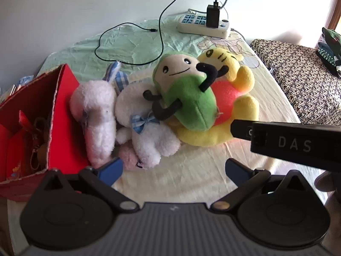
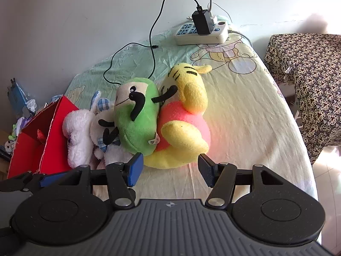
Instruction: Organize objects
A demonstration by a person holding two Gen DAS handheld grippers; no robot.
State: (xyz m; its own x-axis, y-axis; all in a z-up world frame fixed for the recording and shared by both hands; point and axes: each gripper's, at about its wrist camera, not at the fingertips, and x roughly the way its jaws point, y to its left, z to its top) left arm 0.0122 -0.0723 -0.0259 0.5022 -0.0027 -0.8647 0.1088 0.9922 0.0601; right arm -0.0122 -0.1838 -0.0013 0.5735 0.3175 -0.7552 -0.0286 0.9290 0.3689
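4 plush toys are lying huddled on the bed (image 2: 245,117): a green plush (image 2: 136,117) leaning on a yellow bear (image 2: 185,132), 2 white bunnies (image 1: 93,115) touching a red box (image 1: 61,115). Left gripper (image 1: 173,168) and right gripper (image 2: 170,168) are hovering near them, jaws spread, holding nothing.

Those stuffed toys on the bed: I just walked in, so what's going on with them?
Nothing is held yet. The left gripper and right gripper hover open in front of a pile of toys: a green one lies on a yellow bear, white ones beside them. A red box stands open at the left.
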